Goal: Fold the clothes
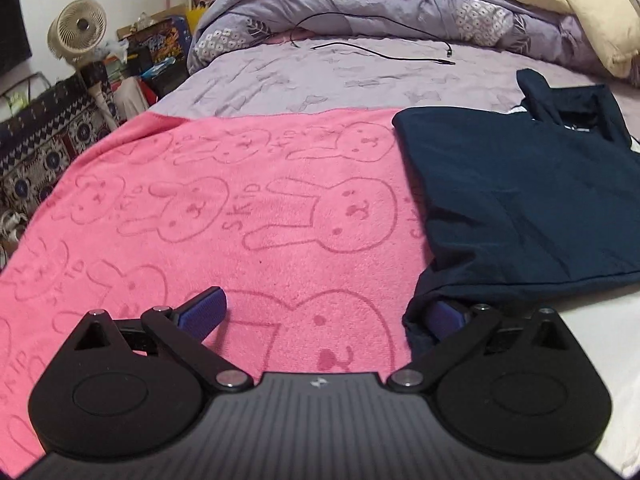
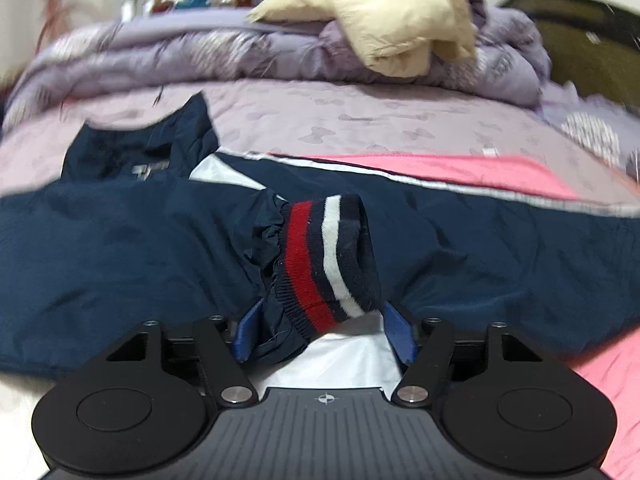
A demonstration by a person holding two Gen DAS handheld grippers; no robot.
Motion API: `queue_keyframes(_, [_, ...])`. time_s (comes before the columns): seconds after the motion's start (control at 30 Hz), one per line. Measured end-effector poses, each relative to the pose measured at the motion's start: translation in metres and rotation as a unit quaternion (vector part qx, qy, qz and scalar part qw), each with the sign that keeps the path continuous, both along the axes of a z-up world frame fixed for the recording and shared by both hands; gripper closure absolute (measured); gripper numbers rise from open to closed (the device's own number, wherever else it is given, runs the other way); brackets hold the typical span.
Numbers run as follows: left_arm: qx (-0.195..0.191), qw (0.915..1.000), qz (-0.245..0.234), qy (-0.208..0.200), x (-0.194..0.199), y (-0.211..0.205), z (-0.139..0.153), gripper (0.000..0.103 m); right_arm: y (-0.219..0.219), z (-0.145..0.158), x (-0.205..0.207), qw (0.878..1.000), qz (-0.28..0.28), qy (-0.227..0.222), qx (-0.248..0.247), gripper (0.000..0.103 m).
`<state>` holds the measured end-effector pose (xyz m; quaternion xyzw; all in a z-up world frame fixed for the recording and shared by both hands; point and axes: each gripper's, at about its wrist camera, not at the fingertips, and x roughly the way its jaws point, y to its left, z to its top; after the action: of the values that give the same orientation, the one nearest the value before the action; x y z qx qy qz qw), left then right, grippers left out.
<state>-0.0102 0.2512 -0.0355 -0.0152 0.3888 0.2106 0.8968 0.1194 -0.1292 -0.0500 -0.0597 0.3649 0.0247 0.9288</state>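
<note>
Already we have the navy jacket (image 1: 528,200) partly folded on the pink towel (image 1: 200,220); our left tool (image 1: 324,316) gapes wide by its hem; our right tool (image 2: 320,328) straddles the striped cuff (image 2: 332,256), sleeve unfolded.

Low wrist views, shared jacket (image 1: 520,200) (close)

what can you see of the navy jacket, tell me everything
The navy jacket looks like thin, slightly wrinkled woven shell fabric with white panels and a pale trim line. It lies spread on the pink towel and the lilac bedsheet, collar toward the bedding pile. Its sleeve ends in a ribbed knit cuff striped red, navy and white, raised between the right gripper fingers. The left gripper touches its hem corner.
</note>
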Motion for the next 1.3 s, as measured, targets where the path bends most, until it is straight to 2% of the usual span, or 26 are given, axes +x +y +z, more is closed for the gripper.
queue_keyframes(0.03, [0.001,1.0,-0.004,0.0,-0.001,0.0,0.001,0.0,0.0,0.003,-0.002,1.0,0.008,0.002,-0.017,0.022])
queue_keyframes(0.1, [0.004,0.9999,-0.012,0.0,-0.003,0.0,0.002,0.0,-0.005,0.01,-0.01,0.999,0.025,0.001,-0.039,0.019])
queue_keyframes(0.2, [0.007,0.9997,-0.024,0.001,-0.006,0.001,0.005,0.0,-0.022,0.018,-0.016,0.999,0.037,-0.005,-0.018,0.013])
queue_keyframes(0.3, [0.0,0.9998,-0.021,0.0,-0.006,0.002,0.003,0.0,-0.037,0.022,-0.009,0.999,0.024,-0.015,0.018,0.006])
queue_keyframes(0.43, [-0.021,0.9997,-0.009,-0.012,-0.01,0.005,-0.001,0.0,-0.034,0.019,0.004,1.0,0.008,0.009,0.013,0.003])
queue_keyframes(0.53, [-0.038,0.9988,-0.004,-0.032,-0.016,0.009,-0.007,0.0,-0.031,0.025,-0.014,0.999,0.019,-0.024,0.02,0.0])
queue_keyframes(0.67, [-0.017,0.9991,-0.005,-0.039,-0.017,0.003,-0.009,0.0,-0.027,0.032,-0.038,0.997,0.035,-0.068,0.029,0.0])
queue_keyframes(0.8, [-0.023,0.9987,-0.004,-0.045,-0.018,0.005,-0.01,0.0,-0.022,0.04,-0.062,0.992,0.05,-0.112,0.039,0.0])
queue_keyframes(0.87, [-0.023,0.9987,-0.004,-0.046,-0.018,0.004,-0.01,0.0,-0.014,0.041,-0.07,0.99,0.062,-0.124,0.042,0.004])
queue_keyframes(1.03, [-0.025,0.9986,-0.005,-0.046,-0.018,0.005,-0.01,0.0,0.041,0.027,-0.071,0.989,0.113,-0.088,0.039,0.012])
queue_keyframes(1.13, [-0.033,0.9984,-0.008,-0.045,-0.017,0.008,-0.01,0.0,0.075,0.019,-0.071,0.987,0.144,-0.067,0.037,0.023])
queue_keyframes(1.3, [-0.04,0.9979,-0.037,-0.035,-0.022,0.011,-0.002,0.0,0.13,0.006,-0.071,0.98,0.194,-0.032,0.035,0.022])
